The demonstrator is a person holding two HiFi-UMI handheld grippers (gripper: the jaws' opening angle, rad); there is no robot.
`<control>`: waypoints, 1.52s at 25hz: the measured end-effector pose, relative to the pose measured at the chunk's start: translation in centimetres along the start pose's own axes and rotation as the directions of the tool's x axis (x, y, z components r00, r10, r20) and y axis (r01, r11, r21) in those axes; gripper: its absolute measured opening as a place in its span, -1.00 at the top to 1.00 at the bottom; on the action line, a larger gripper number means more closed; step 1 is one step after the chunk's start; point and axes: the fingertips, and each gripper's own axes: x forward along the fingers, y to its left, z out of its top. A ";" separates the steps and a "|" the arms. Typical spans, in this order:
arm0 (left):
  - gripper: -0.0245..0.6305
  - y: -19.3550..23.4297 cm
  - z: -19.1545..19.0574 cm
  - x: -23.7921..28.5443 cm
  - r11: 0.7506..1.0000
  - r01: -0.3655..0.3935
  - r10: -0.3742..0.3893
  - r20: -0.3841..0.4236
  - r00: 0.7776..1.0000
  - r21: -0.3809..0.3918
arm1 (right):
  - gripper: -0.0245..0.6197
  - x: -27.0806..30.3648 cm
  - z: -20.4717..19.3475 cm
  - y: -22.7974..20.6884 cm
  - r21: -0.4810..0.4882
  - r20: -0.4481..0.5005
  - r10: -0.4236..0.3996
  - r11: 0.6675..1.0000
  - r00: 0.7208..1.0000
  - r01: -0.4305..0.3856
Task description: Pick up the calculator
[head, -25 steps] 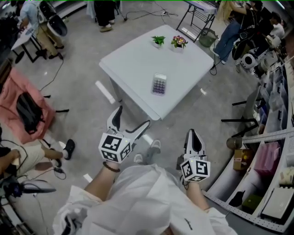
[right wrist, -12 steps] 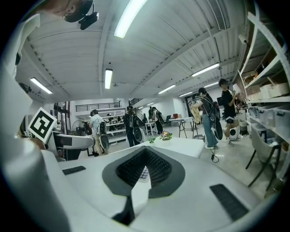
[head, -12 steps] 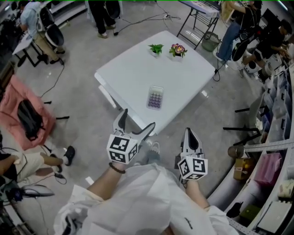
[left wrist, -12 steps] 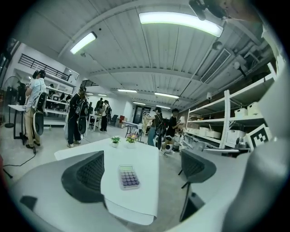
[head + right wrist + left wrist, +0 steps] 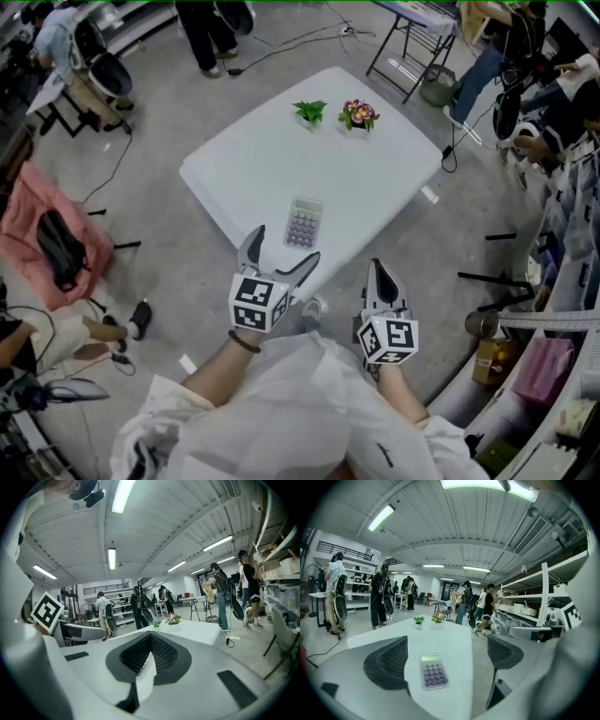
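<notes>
The calculator is lying flat on the white table, close to the edge nearest the person. The left gripper is hovering at that edge with its jaws spread wide and empty, and in the left gripper view the calculator is showing in the gap between them, touching neither. The right gripper is hanging beside it, off the table, with jaws pressed together on nothing, while a green plant and a flower pot are standing at the far side.
</notes>
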 end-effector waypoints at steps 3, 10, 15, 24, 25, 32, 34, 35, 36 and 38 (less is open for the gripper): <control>-0.63 0.5 -0.7 2.1 0.999 -0.035 0.035 -0.039 0.999 0.000 | 0.87 2.0 -0.2 -1.0 0.004 -0.020 0.022 1.000 1.000 -0.022; -0.63 1.6 -2.9 6.1 0.996 -0.093 0.093 -0.149 0.984 0.011 | 0.87 5.9 -1.2 -2.3 0.013 -0.079 0.078 0.997 0.994 -0.077; -0.63 2.9 -4.7 8.9 0.993 -0.118 0.115 -0.220 0.969 0.001 | 0.87 8.5 -2.2 -2.8 0.013 -0.118 0.087 0.996 0.989 -0.086; -0.63 4.6 -8.7 12.2 0.992 -0.124 0.104 -0.343 0.933 -0.036 | 0.87 11.1 -4.6 -2.9 0.010 -0.187 0.043 0.999 0.981 -0.042; -0.63 5.1 -9.3 12.8 0.991 -0.130 0.110 -0.355 0.928 -0.035 | 0.87 11.6 -5.0 -3.0 0.010 -0.191 0.038 0.999 0.981 -0.036; -0.63 6.0 -12.6 15.6 0.986 -0.158 0.119 -0.434 0.893 -0.055 | 0.87 13.2 -7.0 -3.9 0.025 -0.228 0.010 1.000 0.974 -0.005; -0.63 6.0 -13.4 16.1 0.984 -0.174 0.136 -0.449 0.883 -0.046 | 0.87 13.4 -7.6 -4.2 0.029 -0.238 0.011 1.000 0.971 -0.004; -0.63 6.1 -13.7 16.4 0.982 -0.184 0.147 -0.453 0.879 -0.038 | 0.87 13.5 -7.9 -4.3 0.031 -0.243 0.011 1.000 0.970 -0.004; -0.63 6.2 -14.1 16.6 0.981 -0.194 0.159 -0.457 0.875 -0.029 | 0.87 13.6 -8.2 -4.4 0.032 -0.249 0.011 0.999 0.969 -0.003; -0.63 6.5 -14.8 17.1 0.978 -0.208 0.175 -0.465 0.868 -0.020 | 0.87 13.8 -8.7 -4.8 0.039 -0.257 0.006 0.999 0.966 0.004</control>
